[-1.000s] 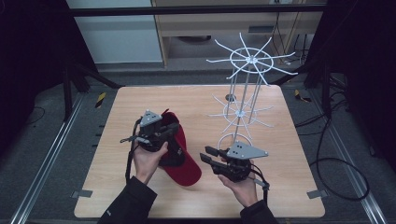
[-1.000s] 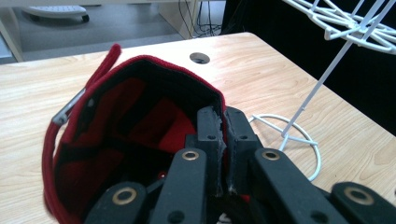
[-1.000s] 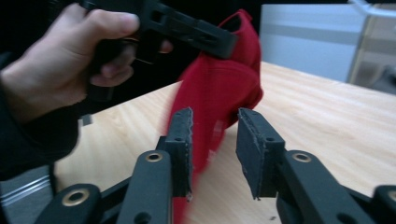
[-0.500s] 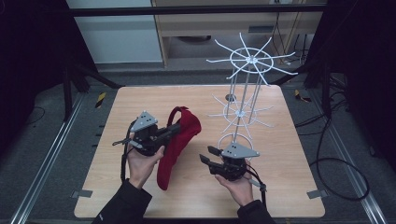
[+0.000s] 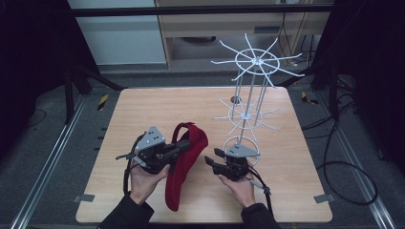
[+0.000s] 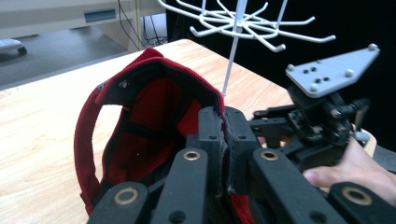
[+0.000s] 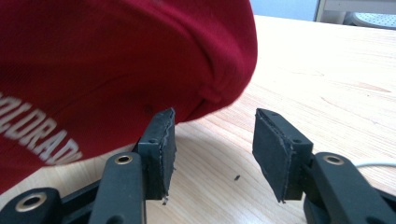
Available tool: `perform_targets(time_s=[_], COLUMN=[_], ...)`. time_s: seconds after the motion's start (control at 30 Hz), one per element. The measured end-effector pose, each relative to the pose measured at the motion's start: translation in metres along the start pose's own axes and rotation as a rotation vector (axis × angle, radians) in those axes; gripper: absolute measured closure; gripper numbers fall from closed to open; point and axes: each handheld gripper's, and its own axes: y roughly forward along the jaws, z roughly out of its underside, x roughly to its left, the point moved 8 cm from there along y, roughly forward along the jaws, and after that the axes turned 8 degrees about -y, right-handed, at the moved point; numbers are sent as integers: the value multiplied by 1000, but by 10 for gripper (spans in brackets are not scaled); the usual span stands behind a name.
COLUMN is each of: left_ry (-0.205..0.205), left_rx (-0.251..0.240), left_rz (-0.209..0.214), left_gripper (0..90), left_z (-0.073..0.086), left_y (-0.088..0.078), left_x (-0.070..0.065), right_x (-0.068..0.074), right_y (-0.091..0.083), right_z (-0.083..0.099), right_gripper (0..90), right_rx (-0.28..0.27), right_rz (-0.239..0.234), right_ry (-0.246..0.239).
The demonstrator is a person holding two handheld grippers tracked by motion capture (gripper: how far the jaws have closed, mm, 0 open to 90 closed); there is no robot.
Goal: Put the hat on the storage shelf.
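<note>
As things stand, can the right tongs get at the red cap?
Probably yes. The right tongs stand open, having just been opening, with nothing between them, and the red cap, held up by the left tongs, sits just ahead over bare table.

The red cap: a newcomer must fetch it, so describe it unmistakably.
On the wooden table, left of the white wire rack, the red cap hangs from the left gripper. It is the one soft red thing there, with white lettering.
</note>
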Motion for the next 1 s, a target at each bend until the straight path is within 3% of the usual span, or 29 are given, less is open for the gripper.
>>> perform_targets(time_s=[0.27,0.33,0.43,0.47,0.57,0.77,0.87,1.0], left_ry=[-3,0,-2,-1,-2,-30,-47,-14], left_rx=[27,32,30,31,21,26,14,14], left_rz=[23,23,33,34,26,-32,-36,-88], left_gripper=[866,867,867,867,866,865,864,864], left_z=[11,12,13,13,13,17,18,18], left_y=[5,5,3,2,-3,-17,-23,-31], left_x=[-2,-2,-3,-2,1,24,32,42], right_x=[-1,-1,1,1,3,4,10,21], right_y=[18,20,21,21,15,-7,-14,-12], right_z=[-1,-1,-1,-1,-3,-13,-18,-25], right_gripper=[517,596,822,858,876,877,877,877], right_rx=[-21,-26,-16,-16,-9,-10,-4,-3], right_rz=[5,7,17,18,17,16,0,-11], right_ry=[25,38,23,14,-19,-63,-87,-106])
